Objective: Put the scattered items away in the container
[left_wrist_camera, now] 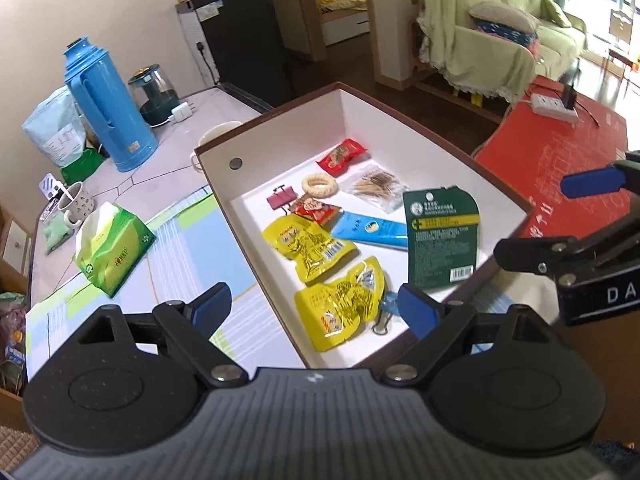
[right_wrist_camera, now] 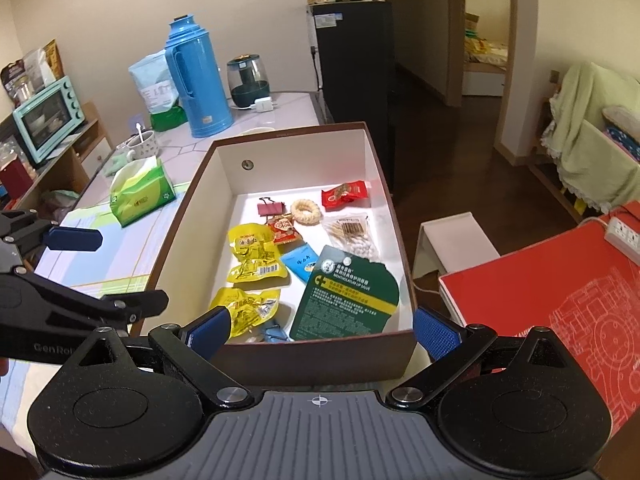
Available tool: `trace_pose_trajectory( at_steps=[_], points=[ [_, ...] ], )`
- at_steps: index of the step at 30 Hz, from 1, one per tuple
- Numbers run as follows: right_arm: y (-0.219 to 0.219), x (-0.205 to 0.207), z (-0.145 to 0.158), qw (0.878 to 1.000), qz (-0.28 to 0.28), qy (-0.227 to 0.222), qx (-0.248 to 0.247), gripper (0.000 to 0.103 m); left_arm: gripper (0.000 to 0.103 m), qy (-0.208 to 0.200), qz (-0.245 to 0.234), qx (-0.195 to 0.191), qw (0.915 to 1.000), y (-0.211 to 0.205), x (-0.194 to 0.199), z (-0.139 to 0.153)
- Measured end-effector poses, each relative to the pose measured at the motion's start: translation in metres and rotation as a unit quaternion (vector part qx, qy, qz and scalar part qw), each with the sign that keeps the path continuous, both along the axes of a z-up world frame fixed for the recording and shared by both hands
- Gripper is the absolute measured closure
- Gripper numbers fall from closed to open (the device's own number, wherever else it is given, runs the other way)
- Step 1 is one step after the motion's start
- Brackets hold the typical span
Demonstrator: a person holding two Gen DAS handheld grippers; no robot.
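Left wrist view: your left gripper [left_wrist_camera: 312, 308] hangs spread and empty over the near rim of the box [left_wrist_camera: 276, 184]. Inside the box lie two yellow snack packets [left_wrist_camera: 308, 250], a blue sachet [left_wrist_camera: 370, 230] and a green card [left_wrist_camera: 442, 238]; its print is unreadable here.

Right wrist view: your right gripper [right_wrist_camera: 320, 330] is spread too, holding nothing, at the box's near wall. The green card [right_wrist_camera: 348, 296] reads "MENTHOLATUM LIP SALVE". Beside the box only a tissue pack [right_wrist_camera: 140, 192] lies, so I judge the gathering essentially complete.
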State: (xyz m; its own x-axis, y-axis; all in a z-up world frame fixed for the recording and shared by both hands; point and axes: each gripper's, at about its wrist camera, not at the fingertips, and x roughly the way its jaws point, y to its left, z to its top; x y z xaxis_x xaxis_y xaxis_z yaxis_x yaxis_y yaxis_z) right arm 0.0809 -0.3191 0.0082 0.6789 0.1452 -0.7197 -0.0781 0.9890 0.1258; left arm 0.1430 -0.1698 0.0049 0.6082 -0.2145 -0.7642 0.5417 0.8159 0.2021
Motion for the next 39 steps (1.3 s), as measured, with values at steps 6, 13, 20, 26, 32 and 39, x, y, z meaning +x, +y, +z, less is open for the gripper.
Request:
trace_pose_trajectory(
  at_steps=[6,13,20,26,32,39],
  points=[
    [0.012,-0.009,-0.002,1.0,-0.014,0.006,-0.001,0.003,0.015,-0.005,-0.013,0.001,0.9999,0.012,-0.005,0.0],
    [0.024,-0.019,-0.007,1.0,-0.028,0.011,-0.005,0.003,0.015,-0.007,-0.023,-0.001,0.9997,0.022,-0.008,-0.001],
    [0.033,-0.027,-0.011,0.999,-0.042,0.017,-0.01,0.003,0.015,-0.009,-0.032,-0.004,0.9994,0.031,-0.01,-0.002],
    [0.039,-0.032,-0.013,0.998,-0.052,0.018,-0.015,0.003,0.015,-0.014,-0.049,-0.008,0.9987,0.035,-0.012,-0.002],
    [0.046,-0.037,-0.011,0.998,-0.064,0.015,-0.02,0.003,0.015,-0.02,-0.065,-0.012,0.9976,0.037,-0.01,0.001],
    [0.055,-0.042,-0.006,0.997,-0.078,0.01,-0.027,0.003,0.015,-0.026,-0.083,-0.018,0.996,0.04,-0.006,0.006]
  ],
)
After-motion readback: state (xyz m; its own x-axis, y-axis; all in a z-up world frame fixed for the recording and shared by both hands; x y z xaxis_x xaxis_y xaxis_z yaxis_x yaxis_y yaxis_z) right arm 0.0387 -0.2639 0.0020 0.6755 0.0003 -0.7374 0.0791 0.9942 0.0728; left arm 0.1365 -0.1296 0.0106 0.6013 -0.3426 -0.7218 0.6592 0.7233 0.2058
